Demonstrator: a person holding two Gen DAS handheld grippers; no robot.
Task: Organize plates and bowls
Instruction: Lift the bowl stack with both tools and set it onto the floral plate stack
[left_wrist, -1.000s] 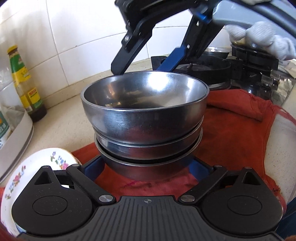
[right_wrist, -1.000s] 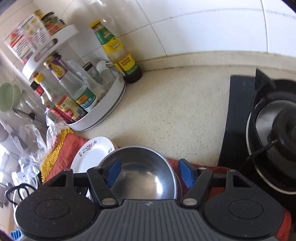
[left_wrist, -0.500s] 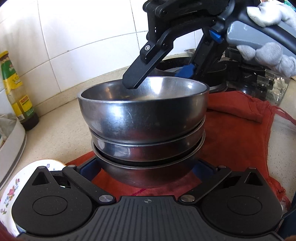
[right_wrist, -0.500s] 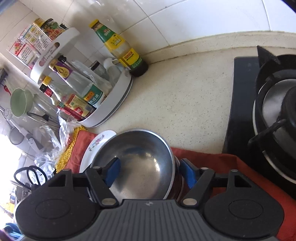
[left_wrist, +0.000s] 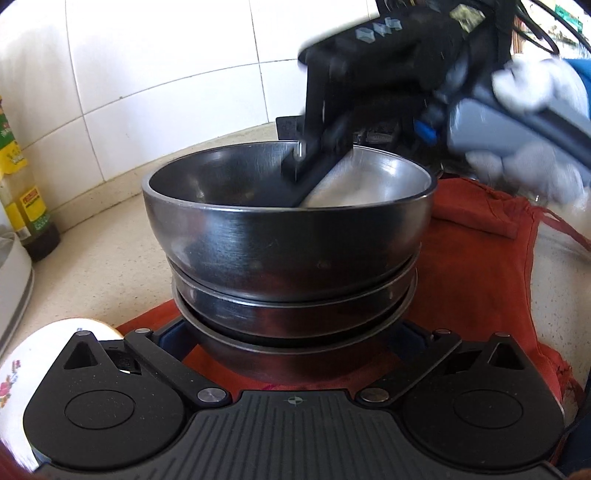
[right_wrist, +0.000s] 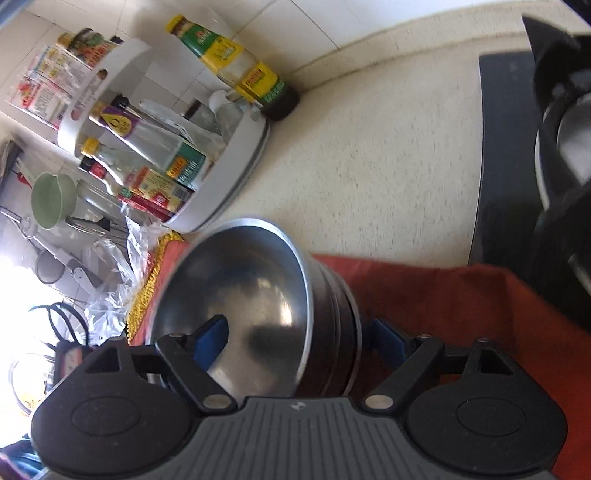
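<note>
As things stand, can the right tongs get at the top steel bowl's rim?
Probably yes: the right tongs are open and straddle the top bowl's wall, one finger inside it, the other outside the stack. Nothing blocks closing.

The bowls (left_wrist: 288, 236) are showing brushed, glossy metal. The cloth (left_wrist: 480, 258) beneath is looking matt red and woven. The counter (right_wrist: 369, 155) is appearing speckled and rough; wall tiles (left_wrist: 166, 66) upper left are gleaming.

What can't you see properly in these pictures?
- Left wrist view: the right gripper is motion-blurred over the top bowl; whether it grips is unclear.
- Left wrist view: the flowered plate is cut off by the edge.
- Right wrist view: the lower bowls are mostly hidden by the top one.
</note>
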